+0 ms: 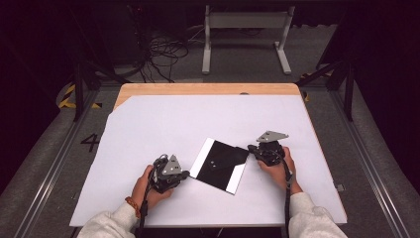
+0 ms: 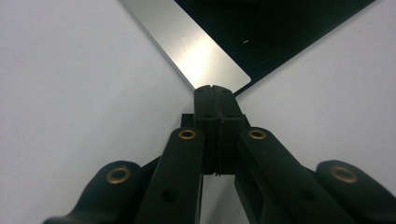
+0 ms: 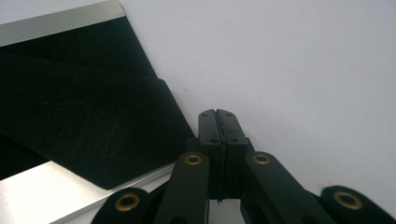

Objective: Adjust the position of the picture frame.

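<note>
So the thing being worked on here is a flat square panel, black in the middle with brushed silver metal strips along two opposite edges [image 1: 219, 165]. It lies turned diamond-wise on the white sheet covering the wooden tabletop [image 1: 163, 119], near the person's edge and right between the two hands. The left gripper [image 1: 185, 174] sits just at the panel's near-left corner; in the left gripper view its jaws are pressed fully together with nothing between them, and the tips [image 2: 213, 89] line up right at the corner of the silver strip [image 2: 191, 44]. My guess is that's deliberate: a shut gripper makes a solid little nub for nudging or bracing a corner. The right gripper [image 1: 251, 148] does the mirror job at the far-right side, jaws also pressed together and empty [image 3: 217, 114], sitting just beside the black edge [image 3: 84, 116] but, as far as I can tell, slightly apart from it. In that view a black layer seems to overlap the panel at an angle, maybe a flap or cloth. Hard to say. With both hands flanking it at opposite corners, it looks like they're squaring the panel up or about to turn it, rather than lifting.
</note>
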The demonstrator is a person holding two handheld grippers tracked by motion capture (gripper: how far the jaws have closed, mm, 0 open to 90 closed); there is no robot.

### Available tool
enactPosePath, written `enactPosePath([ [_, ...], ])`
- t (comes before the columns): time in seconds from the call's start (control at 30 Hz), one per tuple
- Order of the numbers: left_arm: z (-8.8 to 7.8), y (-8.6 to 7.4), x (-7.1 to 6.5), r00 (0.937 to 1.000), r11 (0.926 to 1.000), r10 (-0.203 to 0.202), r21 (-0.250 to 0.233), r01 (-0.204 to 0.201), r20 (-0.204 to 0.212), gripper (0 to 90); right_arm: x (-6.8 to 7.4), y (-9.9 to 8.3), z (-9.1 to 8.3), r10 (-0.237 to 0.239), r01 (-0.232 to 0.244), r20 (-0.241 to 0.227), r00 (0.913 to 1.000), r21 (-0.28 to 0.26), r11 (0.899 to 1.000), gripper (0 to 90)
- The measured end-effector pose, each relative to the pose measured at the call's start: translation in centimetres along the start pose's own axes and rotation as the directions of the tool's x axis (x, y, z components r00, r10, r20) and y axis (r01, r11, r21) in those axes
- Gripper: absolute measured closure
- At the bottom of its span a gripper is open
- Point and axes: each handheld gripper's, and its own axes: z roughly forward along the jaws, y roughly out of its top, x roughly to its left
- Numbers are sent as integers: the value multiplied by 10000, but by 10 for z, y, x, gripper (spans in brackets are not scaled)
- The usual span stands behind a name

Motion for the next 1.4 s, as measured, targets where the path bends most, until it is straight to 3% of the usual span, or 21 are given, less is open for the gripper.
enactPosePath([
  [0.27,3,4,5,9999,10000,29,56,-29,-101,898,-4,-2,-3,-6,7,-190,9998,74,10000,900],
  [0.37,6,6,9,9987,10000,44,81,-40,-501,898,-5,-3,-4,-6,10,-269,9996,133,9999,900],
  [0.67,15,13,23,9983,9995,-313,-60,310,-496,899,9,-7,-11,-500,510,-540,9973,173,9985,900],
  [0.8,11,11,22,9984,9998,-198,-13,197,-523,899,13,-10,-14,-704,712,-553,9960,139,9974,900],
  [0.97,-8,1,21,9984,9988,-394,-313,382,-402,898,15,-11,-16,-820,830,-548,9951,161,9964,900],
  [1.13,-22,-9,9,9996,9986,-258,-451,263,119,896,17,-13,-18,-804,815,-605,9949,164,9965,900],
  [1.17,-22,-10,7,9995,9989,-267,-382,274,185,896,17,-13,-18,-804,815,-605,9949,164,9965,900],
  [1.2,-20,-10,4,9999,9997,-32,-251,35,128,895,17,-13,-18,-804,816,-608,9949,170,9965,900],
  [1.4,-7,-9,5,9999,10000,-43,-27,43,113,878,21,-14,-21,-1064,1085,-666,9921,280,9937,900],
])
